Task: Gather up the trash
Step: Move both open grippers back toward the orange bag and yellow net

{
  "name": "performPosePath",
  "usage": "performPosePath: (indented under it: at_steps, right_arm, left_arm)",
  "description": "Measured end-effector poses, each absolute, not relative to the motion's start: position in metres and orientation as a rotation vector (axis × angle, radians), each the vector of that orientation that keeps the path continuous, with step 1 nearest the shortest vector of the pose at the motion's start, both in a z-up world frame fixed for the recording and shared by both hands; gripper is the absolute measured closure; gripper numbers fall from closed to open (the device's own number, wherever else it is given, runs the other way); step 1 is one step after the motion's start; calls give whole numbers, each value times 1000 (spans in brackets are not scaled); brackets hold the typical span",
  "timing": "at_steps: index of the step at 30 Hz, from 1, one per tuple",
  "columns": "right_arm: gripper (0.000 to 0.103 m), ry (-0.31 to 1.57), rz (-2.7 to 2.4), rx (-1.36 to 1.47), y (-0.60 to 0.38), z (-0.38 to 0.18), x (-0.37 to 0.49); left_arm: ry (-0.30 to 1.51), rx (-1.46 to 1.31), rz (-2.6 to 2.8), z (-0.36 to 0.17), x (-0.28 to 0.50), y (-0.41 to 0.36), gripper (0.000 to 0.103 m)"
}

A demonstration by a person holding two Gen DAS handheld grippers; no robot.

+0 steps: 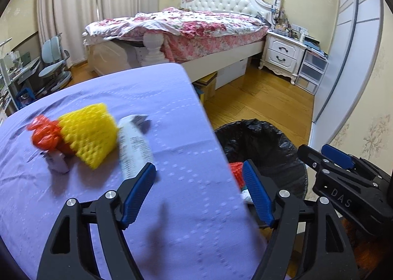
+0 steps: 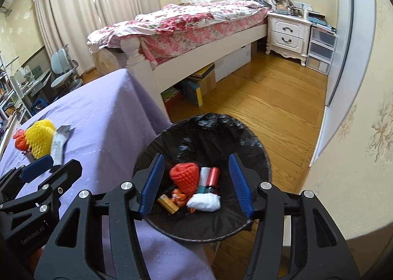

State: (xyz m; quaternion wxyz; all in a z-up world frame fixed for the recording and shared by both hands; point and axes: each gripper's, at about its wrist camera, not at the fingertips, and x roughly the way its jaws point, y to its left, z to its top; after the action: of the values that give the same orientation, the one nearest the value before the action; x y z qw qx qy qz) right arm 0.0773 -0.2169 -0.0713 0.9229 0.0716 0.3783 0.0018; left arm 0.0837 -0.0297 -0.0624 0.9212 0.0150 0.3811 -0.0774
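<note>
Nearest, the left claw (image 1: 199,194) hangs wide open and empty over the right edge of the purple-clothed tabletop (image 1: 73,206). The right claw (image 2: 196,184) is likewise spread wide with nothing in it, directly above the black-lined trash bin (image 2: 255,149), which stands on the floor just right of the tabletop. Inside the bin lie a red foam net (image 2: 184,176), a white crumpled bag (image 2: 203,202), a red can (image 2: 213,175) and a small yellow tube (image 2: 168,203). Farther left on the tabletop, three pieces remain close together: a white wrapper (image 1: 133,149), a yellow foam net (image 1: 89,132) touching it, and an orange plastic bag (image 1: 45,136) at the far left. Beyond, a bed (image 1: 196,26) with a floral cover stands on the wooden floor (image 1: 265,98).
</note>
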Motion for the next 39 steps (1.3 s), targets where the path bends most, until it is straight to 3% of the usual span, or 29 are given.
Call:
performPosePath:
  at_steps: [16,27,33,39]
  right_arm:
    - [49,779,183,58,-119,-56,79]
    - [47,777,260,11,-58,-42,99]
    - [42,780,274,-4,-41,-40,102]
    - [42,785,285,-18,-27,-38,106]
  left_arm:
    - [736,-54,74,-44,80,85,30]
    - [733,-93,73,-46,108,122,30]
    - [770,-91,15,-54,115,127,62]
    - [738,-104,4,-48,112,133,65]
